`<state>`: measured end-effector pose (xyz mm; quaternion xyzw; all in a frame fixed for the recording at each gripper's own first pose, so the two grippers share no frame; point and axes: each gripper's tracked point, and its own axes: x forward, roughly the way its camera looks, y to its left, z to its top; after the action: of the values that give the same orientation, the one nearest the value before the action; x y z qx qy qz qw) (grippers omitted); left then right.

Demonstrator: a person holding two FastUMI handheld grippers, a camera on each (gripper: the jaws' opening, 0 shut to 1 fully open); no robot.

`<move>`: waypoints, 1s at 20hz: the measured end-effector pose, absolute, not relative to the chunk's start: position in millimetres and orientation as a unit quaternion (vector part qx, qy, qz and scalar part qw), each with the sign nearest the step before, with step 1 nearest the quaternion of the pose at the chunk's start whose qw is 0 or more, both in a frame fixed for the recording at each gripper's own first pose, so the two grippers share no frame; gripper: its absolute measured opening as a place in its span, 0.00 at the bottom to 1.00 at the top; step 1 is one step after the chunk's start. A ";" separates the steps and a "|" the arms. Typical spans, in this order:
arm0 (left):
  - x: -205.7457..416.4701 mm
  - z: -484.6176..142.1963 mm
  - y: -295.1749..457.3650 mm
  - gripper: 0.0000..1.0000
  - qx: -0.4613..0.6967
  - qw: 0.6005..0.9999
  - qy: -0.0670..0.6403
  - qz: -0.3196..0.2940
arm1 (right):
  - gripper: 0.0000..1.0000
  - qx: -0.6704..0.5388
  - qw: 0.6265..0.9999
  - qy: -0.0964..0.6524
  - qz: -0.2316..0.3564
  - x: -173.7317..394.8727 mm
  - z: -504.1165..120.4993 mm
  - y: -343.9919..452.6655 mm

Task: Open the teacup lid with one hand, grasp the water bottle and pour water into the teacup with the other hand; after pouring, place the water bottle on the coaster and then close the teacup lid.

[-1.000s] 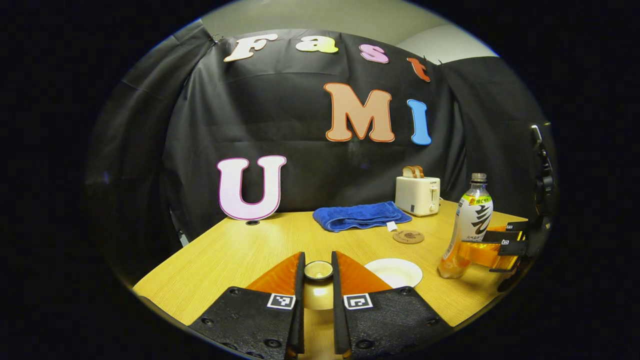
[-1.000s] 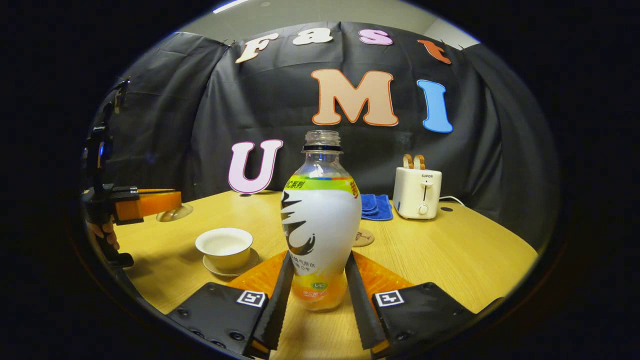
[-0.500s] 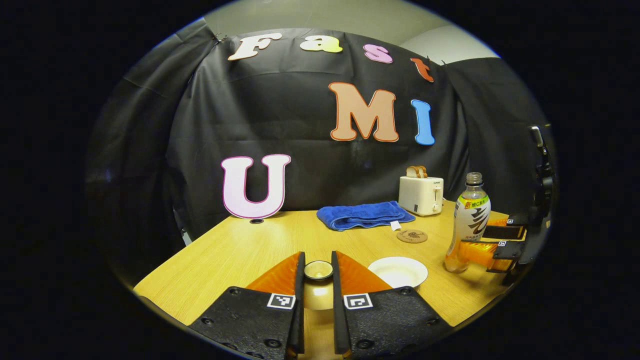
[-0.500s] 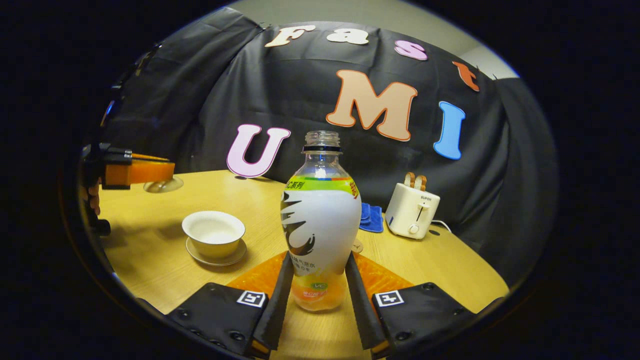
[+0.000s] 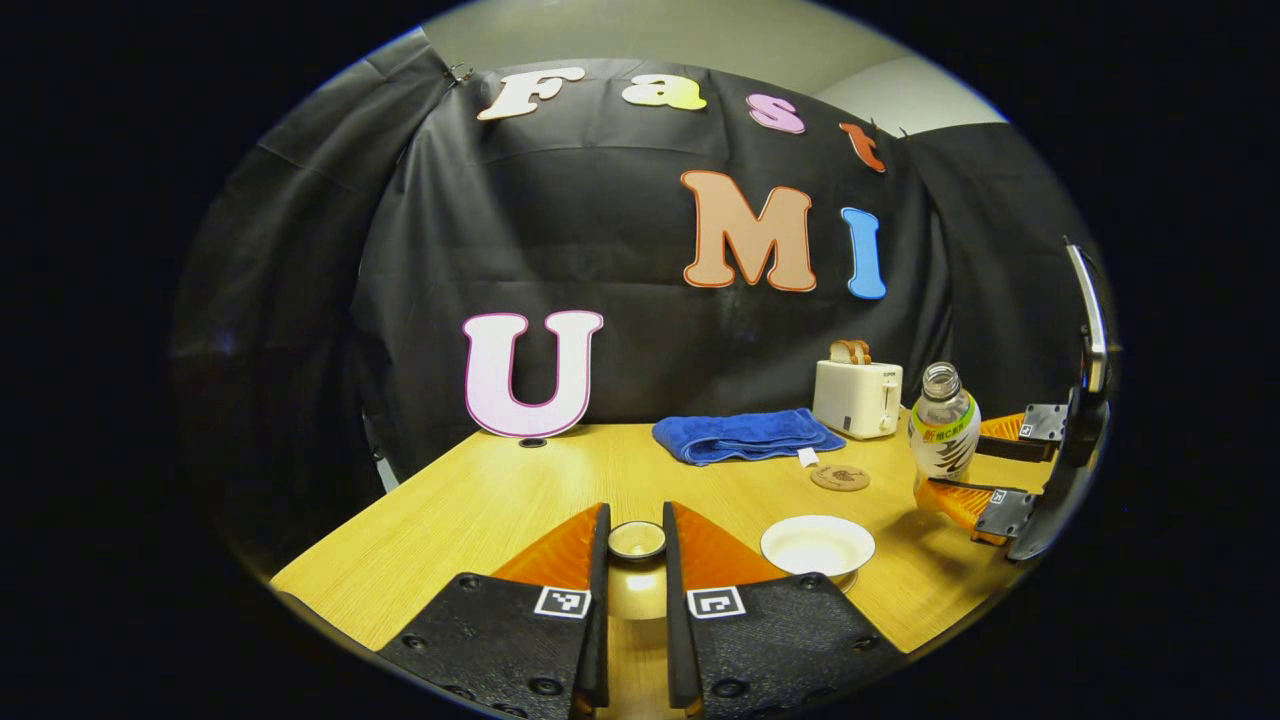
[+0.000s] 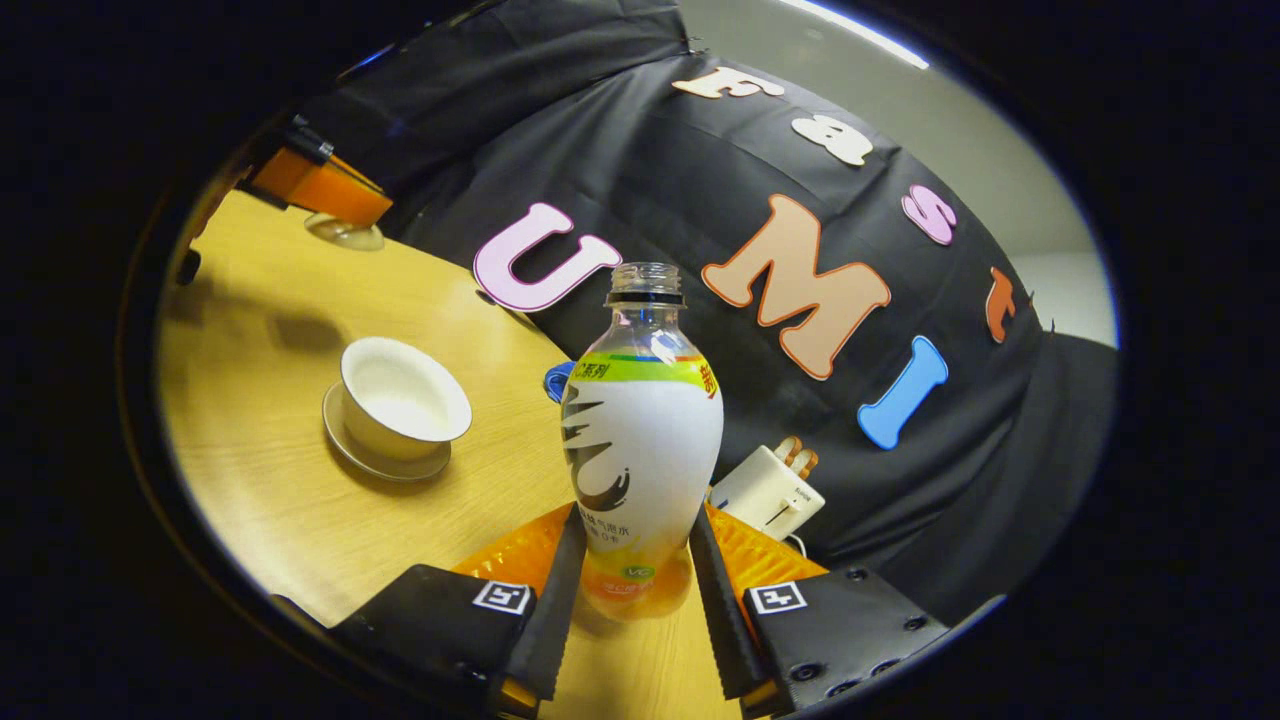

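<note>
Centre frame in the right gripper view, the right gripper clamps the water bottle, now tilting toward the open teacup at left, while the left gripper pinches the lid — pouring's imminent.

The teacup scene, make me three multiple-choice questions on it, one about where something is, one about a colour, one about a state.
1. Where does the coaster lie?
A. Under the teacup
B. On the table between the towel and the teacup
C. On top of the toaster

2. What colour is the folded towel?
A. Blue
B. Red
C. White

3. What state is the teacup in?
A. Lid on
B. Tipped on its side
C. Uncovered, upright on its saucer

Answers:
1. B: in the left gripper view the coaster sits bare on the table, nearer than the towel and beyond the teacup.
2. A: the towel by the toaster is plainly blue.
3. C: the right gripper view shows the cup open, while the left gripper holds the lid by its knob.
</note>
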<state>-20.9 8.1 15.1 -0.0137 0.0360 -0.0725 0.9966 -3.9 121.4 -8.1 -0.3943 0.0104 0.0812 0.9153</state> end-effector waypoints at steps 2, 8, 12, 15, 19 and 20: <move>-20.6 16.3 10.2 0.20 -0.014 0.997 0.035 -0.071 | 0.64 -0.433 0.898 0.003 0.075 0.3 -6.5 120.2; -20.2 18.5 13.6 0.20 -0.017 0.997 0.033 -0.070 | 0.63 -0.543 0.837 -0.018 0.072 5.7 -11.7 125.3; -20.2 19.9 16.8 0.20 -0.017 0.997 0.032 -0.068 | 0.64 -0.582 0.809 -0.026 0.080 0.9 -18.9 130.6; -20.3 20.3 19.9 0.20 -0.018 0.997 0.032 -0.067 | 0.63 -0.624 0.776 -0.039 0.082 0.0 -22.7 133.8; -20.8 22.1 23.2 0.20 -0.024 0.997 0.031 -0.065 | 0.63 -0.677 0.730 -0.054 0.080 7.9 -13.9 138.2; -20.4 22.1 23.5 0.20 -0.024 0.997 0.031 -0.065 | 0.63 -0.685 0.722 -0.055 0.082 8.9 -13.0 138.5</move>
<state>-20.4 23.5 22.1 -0.0243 0.0311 -0.0647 0.9971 8.9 138.5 -13.0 -0.6851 -0.0550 0.0820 0.7217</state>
